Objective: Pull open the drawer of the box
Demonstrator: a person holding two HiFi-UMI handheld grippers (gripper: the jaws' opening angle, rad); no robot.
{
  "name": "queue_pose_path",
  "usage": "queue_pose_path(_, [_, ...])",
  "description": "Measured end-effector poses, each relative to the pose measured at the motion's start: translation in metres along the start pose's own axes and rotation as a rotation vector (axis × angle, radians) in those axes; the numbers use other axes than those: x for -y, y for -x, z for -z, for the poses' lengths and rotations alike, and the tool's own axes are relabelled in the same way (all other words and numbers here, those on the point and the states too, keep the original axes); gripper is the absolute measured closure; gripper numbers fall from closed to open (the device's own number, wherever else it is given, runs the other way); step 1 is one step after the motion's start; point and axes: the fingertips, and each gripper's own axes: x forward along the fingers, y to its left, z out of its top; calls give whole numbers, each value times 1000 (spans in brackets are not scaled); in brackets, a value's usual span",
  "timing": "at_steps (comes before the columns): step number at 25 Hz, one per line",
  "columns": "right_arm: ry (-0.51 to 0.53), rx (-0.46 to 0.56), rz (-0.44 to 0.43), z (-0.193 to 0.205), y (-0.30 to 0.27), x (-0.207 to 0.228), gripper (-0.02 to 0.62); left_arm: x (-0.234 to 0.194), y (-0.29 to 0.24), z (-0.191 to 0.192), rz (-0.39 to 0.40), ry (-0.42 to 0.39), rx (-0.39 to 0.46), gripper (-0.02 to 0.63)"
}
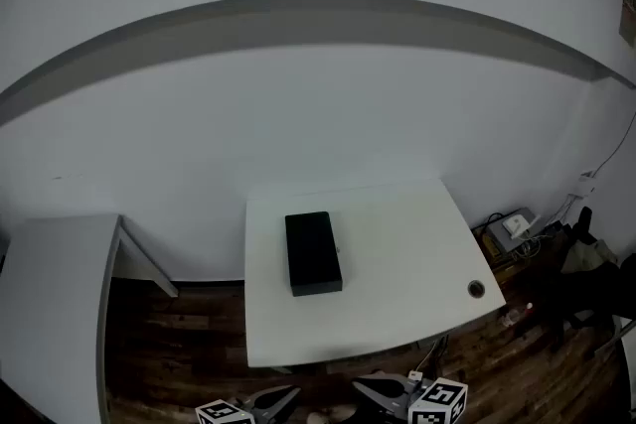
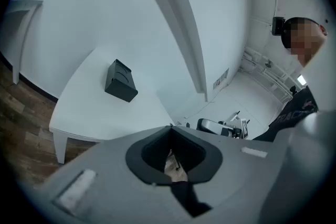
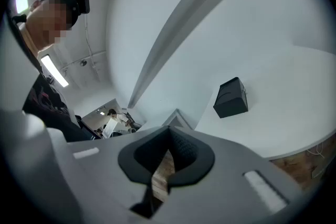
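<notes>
A black rectangular box (image 1: 312, 253) lies flat on the white table (image 1: 407, 243), left of its middle, with one short end facing the near edge. The drawer looks closed. Both grippers hang at the bottom of the head view, short of the table's near edge and well away from the box. My left gripper (image 1: 293, 393) has its jaws together with nothing between them. My right gripper (image 1: 360, 382) is likewise shut and empty. In the left gripper view the box (image 2: 121, 81) sits far beyond the jaw tips (image 2: 170, 126). The right gripper view also shows the box (image 3: 231, 98) far beyond the tips (image 3: 169, 128).
A small round fitting (image 1: 476, 289) sits in the table's near right corner. A second white desk (image 1: 55, 303) stands to the left. A power strip and cables (image 1: 509, 229) lie on the wooden floor (image 1: 189, 353) at the right. A white wall rises behind the table.
</notes>
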Motion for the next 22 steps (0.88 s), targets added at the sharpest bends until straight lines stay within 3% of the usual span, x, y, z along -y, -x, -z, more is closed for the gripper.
queue_pose_path(22, [19,26,-25,-1,14,-5,589,7,-10,9,9,8,-18,600])
